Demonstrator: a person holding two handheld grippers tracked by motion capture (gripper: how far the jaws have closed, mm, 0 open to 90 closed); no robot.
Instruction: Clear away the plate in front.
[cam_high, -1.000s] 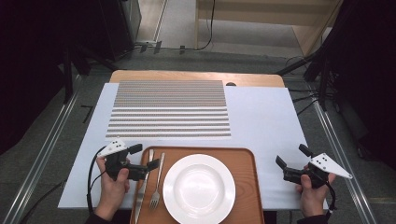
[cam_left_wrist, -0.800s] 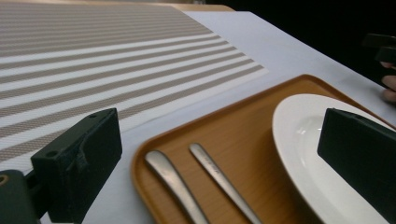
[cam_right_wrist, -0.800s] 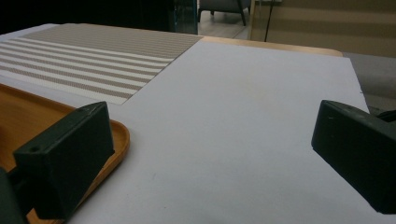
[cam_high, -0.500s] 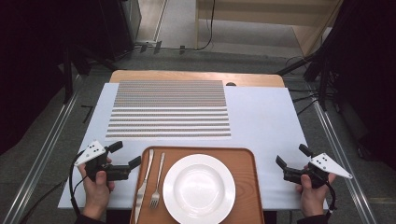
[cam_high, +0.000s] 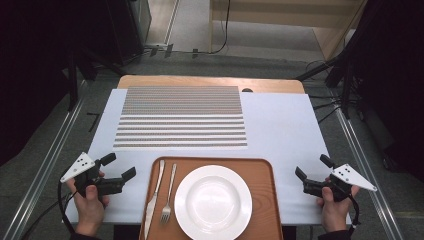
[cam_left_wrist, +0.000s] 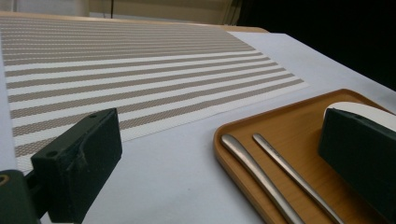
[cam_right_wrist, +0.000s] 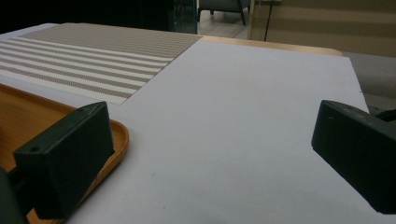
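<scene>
Wooden tray between left gripper and right gripper, jaws apart.

High view: my forearms run off the frame at 6 o'clock. The tray is cut by the same edge, as are the knife tip and the near rim of the plate.

Left gripper view: my jaw at 3 o'clock hides most of the plate; knife and fork show handles alone, their ends cut off at 6 o'clock.

Right gripper view: tray corner alone, partly behind my jaw at 8 o'clock.
</scene>
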